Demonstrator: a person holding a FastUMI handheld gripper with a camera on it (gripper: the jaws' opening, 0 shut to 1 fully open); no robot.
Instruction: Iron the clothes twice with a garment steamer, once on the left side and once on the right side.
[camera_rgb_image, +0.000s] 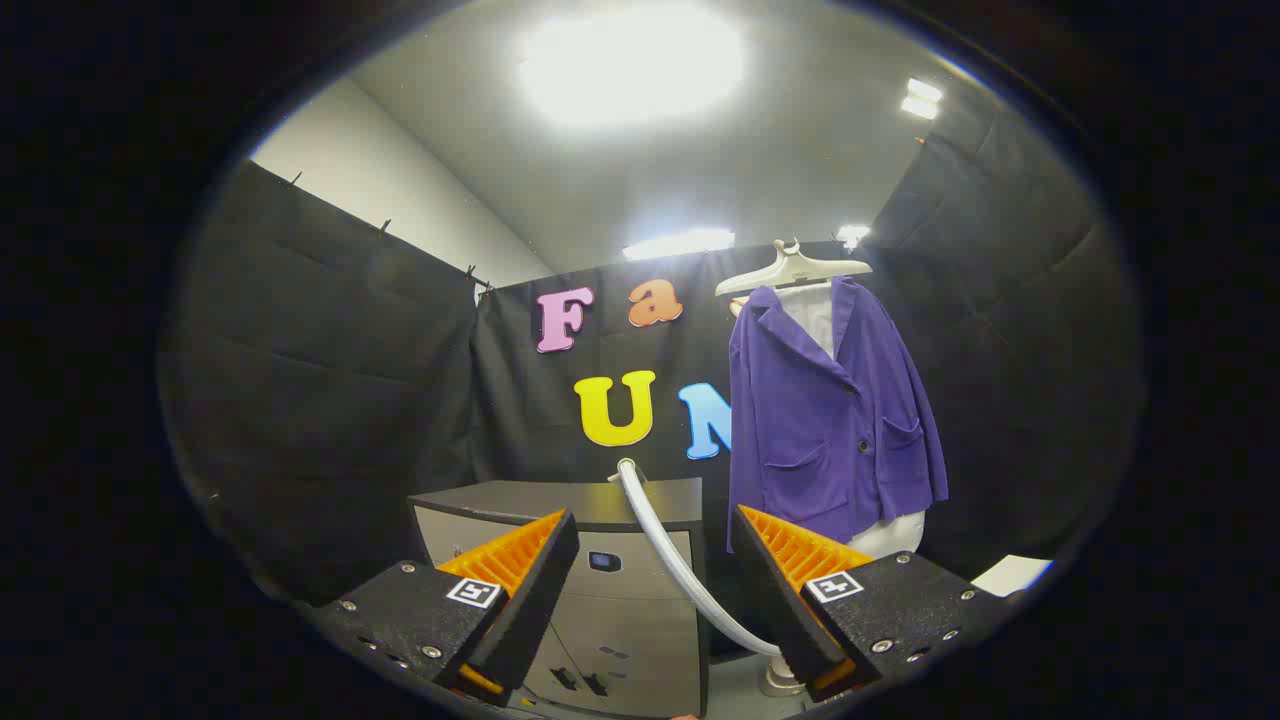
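A purple jacket (825, 420) hangs on a pale hanger (792, 270) over a white garment (890, 535), beyond my right finger. The steamer's white hose (672, 560) curves up from low between my fingers to the top of a grey cabinet-like base unit (600, 590) just ahead. My gripper (655, 540) stands open, with the hose running through the wide gap and neither finger touching it. The steamer head is hidden below the fingers.
Black cloth walls close the booth at left, back and right. A white stand foot (782, 680) sits on the floor under my right finger. A white sheet edge (1010, 575) shows at the far right. Bright ceiling lights hang overhead.
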